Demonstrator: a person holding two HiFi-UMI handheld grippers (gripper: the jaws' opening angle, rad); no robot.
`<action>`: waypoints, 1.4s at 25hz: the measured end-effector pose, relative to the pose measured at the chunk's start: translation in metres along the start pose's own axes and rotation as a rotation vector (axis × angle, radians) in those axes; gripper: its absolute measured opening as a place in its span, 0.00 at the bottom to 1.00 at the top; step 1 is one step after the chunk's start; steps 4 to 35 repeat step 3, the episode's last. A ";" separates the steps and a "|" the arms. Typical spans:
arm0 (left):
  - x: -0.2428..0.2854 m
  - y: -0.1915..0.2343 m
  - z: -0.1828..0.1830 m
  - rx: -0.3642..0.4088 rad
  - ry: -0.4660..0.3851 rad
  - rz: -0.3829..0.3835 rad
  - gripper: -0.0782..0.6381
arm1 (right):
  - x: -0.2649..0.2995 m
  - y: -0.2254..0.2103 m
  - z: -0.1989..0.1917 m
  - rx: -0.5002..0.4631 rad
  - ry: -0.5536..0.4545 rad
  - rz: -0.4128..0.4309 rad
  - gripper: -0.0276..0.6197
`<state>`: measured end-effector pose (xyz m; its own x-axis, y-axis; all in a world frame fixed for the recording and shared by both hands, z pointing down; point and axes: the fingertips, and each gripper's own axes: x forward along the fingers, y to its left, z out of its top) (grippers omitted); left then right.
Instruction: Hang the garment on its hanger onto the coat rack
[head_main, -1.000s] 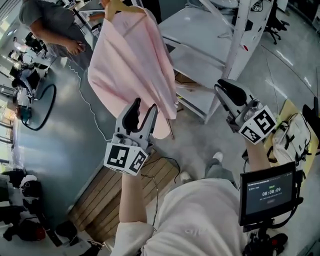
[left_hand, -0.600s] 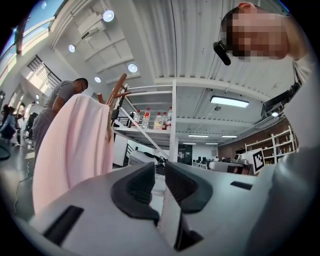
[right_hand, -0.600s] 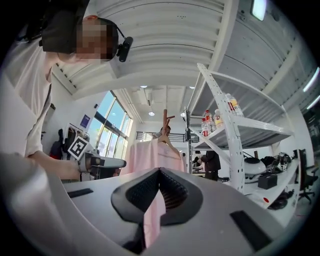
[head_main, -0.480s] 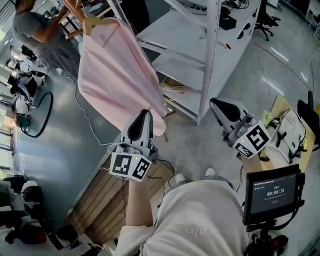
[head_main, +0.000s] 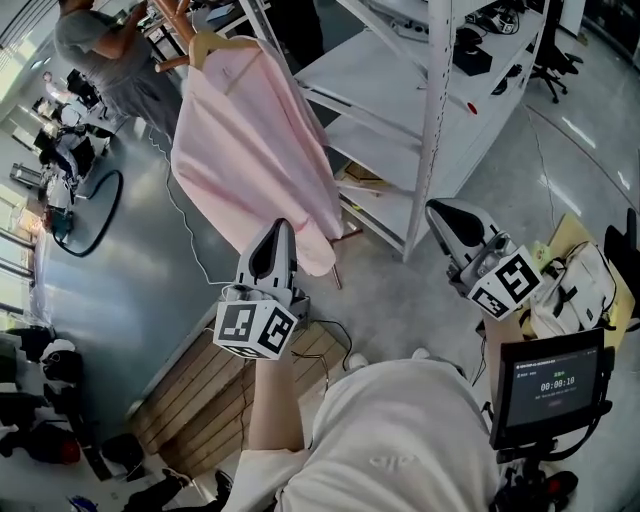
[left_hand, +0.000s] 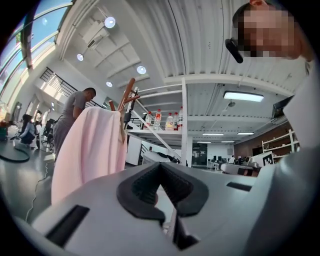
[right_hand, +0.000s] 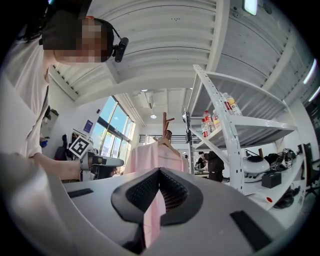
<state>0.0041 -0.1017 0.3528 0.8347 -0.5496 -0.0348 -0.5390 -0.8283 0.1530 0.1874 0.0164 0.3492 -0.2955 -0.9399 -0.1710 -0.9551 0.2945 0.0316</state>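
A pink garment (head_main: 250, 160) hangs on a wooden hanger (head_main: 215, 45) at the wooden coat rack (head_main: 172, 12), top left in the head view. My left gripper (head_main: 281, 232) is shut and empty, its tip just in front of the garment's lower hem. In the left gripper view the garment (left_hand: 87, 150) hangs off to the left, clear of the shut left gripper (left_hand: 161, 170). My right gripper (head_main: 440, 212) is shut on nothing, well to the right by the shelving. The right gripper view shows the garment (right_hand: 152, 157) in the distance beyond the right gripper (right_hand: 160, 175).
A person in a grey shirt (head_main: 110, 50) stands by the rack. White metal shelving (head_main: 430, 100) rises between the grippers. A wooden pallet (head_main: 200, 400) lies at my feet, a cable (head_main: 95, 215) loops on the floor at left, and a monitor (head_main: 550, 385) and bag (head_main: 580, 290) are at right.
My left gripper's jaws have closed from wide open. Both grippers stay low, below the garment, and the view has shifted a little.
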 end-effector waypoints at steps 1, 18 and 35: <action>-0.002 0.003 0.001 0.002 0.000 0.006 0.12 | 0.001 0.002 0.000 0.000 -0.001 0.003 0.06; -0.005 0.007 0.005 0.017 -0.004 0.016 0.12 | 0.002 0.005 0.000 0.000 0.000 0.011 0.06; -0.005 0.007 0.005 0.017 -0.004 0.016 0.12 | 0.002 0.005 0.000 0.000 0.000 0.011 0.06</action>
